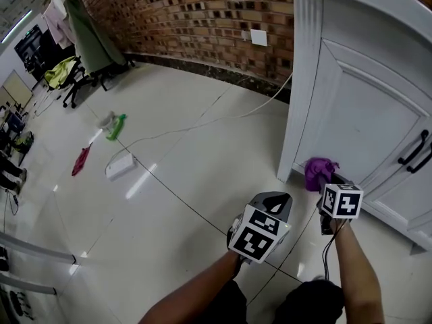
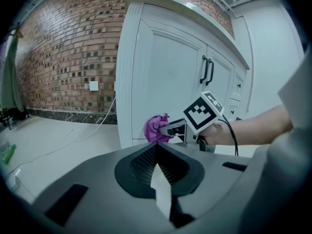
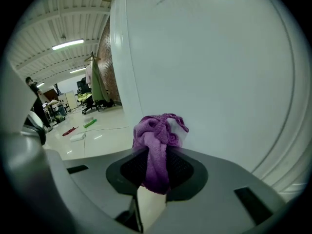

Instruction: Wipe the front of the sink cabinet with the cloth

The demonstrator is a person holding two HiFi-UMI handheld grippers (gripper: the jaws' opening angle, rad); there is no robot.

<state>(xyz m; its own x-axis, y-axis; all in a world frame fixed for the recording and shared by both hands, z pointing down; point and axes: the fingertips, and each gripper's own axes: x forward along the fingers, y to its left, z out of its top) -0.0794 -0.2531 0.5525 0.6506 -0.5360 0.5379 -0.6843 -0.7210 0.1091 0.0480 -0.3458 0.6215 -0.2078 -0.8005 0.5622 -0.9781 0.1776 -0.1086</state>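
The white sink cabinet (image 1: 364, 106) fills the right of the head view. A bunched purple cloth (image 1: 318, 172) is held low on its left door, near the corner post, and appears to touch the panel. My right gripper (image 1: 325, 181) is shut on this cloth. In the right gripper view the cloth (image 3: 157, 135) hangs out between the jaws, right at the cabinet front (image 3: 219, 72). My left gripper (image 1: 273, 198) hovers over the floor to the left of and behind the right one, shut and holding nothing. The left gripper view looks over its jaws to the cloth (image 2: 156, 128) and the cabinet (image 2: 165, 72).
Black handles (image 1: 415, 150) sit on the cabinet doors to the right. A white cable (image 1: 202, 123) crosses the tiled floor from the brick wall (image 1: 202, 19). Farther left lie a green bottle (image 1: 116, 126), a red rag (image 1: 81, 159) and a white box (image 1: 120, 165).
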